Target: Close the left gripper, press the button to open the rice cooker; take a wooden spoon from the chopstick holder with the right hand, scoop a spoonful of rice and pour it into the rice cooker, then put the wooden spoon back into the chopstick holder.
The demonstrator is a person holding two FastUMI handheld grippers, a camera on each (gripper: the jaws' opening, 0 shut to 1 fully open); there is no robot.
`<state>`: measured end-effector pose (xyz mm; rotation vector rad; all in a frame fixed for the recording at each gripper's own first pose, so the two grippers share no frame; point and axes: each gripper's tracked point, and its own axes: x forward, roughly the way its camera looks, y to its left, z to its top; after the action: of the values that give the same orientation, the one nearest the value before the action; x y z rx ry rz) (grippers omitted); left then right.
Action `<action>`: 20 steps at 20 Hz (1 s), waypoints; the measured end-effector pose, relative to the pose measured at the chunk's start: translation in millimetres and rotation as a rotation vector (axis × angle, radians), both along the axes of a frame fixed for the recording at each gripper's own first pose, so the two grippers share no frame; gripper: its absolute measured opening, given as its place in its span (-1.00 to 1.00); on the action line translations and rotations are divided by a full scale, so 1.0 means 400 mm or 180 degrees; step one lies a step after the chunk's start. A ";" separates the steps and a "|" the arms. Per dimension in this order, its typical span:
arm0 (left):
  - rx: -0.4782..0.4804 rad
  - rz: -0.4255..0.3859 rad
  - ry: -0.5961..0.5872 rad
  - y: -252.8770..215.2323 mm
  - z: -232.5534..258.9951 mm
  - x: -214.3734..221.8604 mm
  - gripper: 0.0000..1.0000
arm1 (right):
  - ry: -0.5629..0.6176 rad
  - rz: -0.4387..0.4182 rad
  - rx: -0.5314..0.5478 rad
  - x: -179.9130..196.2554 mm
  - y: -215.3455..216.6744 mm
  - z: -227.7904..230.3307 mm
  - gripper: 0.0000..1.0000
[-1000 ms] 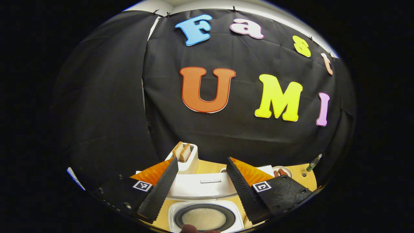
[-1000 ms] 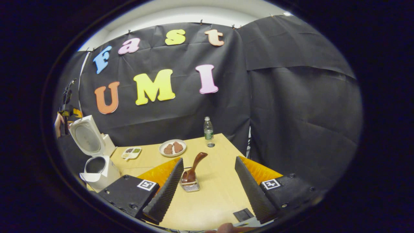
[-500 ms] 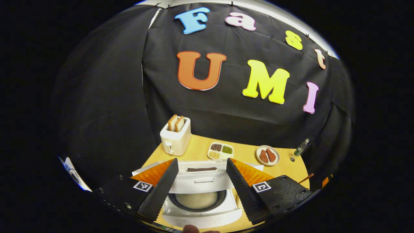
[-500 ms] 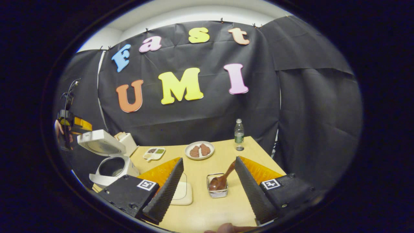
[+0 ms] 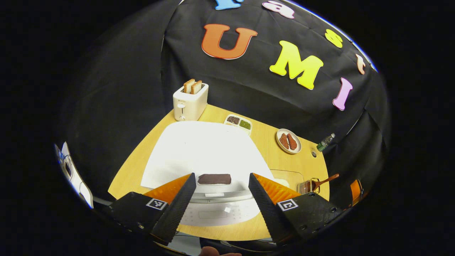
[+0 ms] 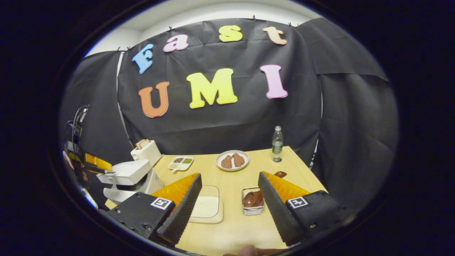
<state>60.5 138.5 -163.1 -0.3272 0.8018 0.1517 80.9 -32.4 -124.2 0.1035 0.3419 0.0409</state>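
In the left gripper view, the left gripper (image 5: 220, 181) is seen with its fingers spread wide, nothing held between them. Between and just beyond the fingertips the rice cooker (image 5: 206, 156) is found, its white lid lowered almost flat, the dark panel at its front edge sitting right in the gap. Beyond the left finger a toaster (image 5: 190, 101) with two slices of bread is seen; beyond the right finger a divided dish (image 5: 238, 123), a plate (image 5: 288, 141) and a bottle (image 5: 325, 142) are lined up toward the right, all on the table (image 5: 142, 149). Just outside the right finger, the chopstick holder (image 5: 308, 186) is spotted with the wooden spoon (image 5: 325, 179) lying across it. Over in the right gripper view, the right gripper (image 6: 230, 185) is likewise held wide open and empty. Far off past its left finger the rice cooker (image 6: 129, 176) is seen, lid hovering part open. Between the fingers a flat rice container (image 6: 207, 208) lies near the left one, and the chopstick holder (image 6: 253, 202) stands close against the right one, the spoon's bowl (image 6: 253, 198) resting inside.
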 end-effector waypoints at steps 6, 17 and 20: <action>-0.0113 0.0126 0.0528 -0.002 -0.100 -0.028 0.92 | 0.0064 0.0019 -0.0007 -0.014 0.004 -0.010 1.00; 0.0089 0.0013 0.0875 0.005 -0.156 -0.040 0.94 | 0.0098 0.0001 0.0031 -0.010 -0.018 -0.034 1.00; 0.0224 -0.0059 0.0911 0.010 -0.166 -0.048 0.93 | 0.0127 0.0042 0.0085 -0.010 -0.028 -0.042 1.00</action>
<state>41.3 142.6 -229.3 -0.2339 1.0796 0.2121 77.0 -43.4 -141.1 0.1288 0.3821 0.0565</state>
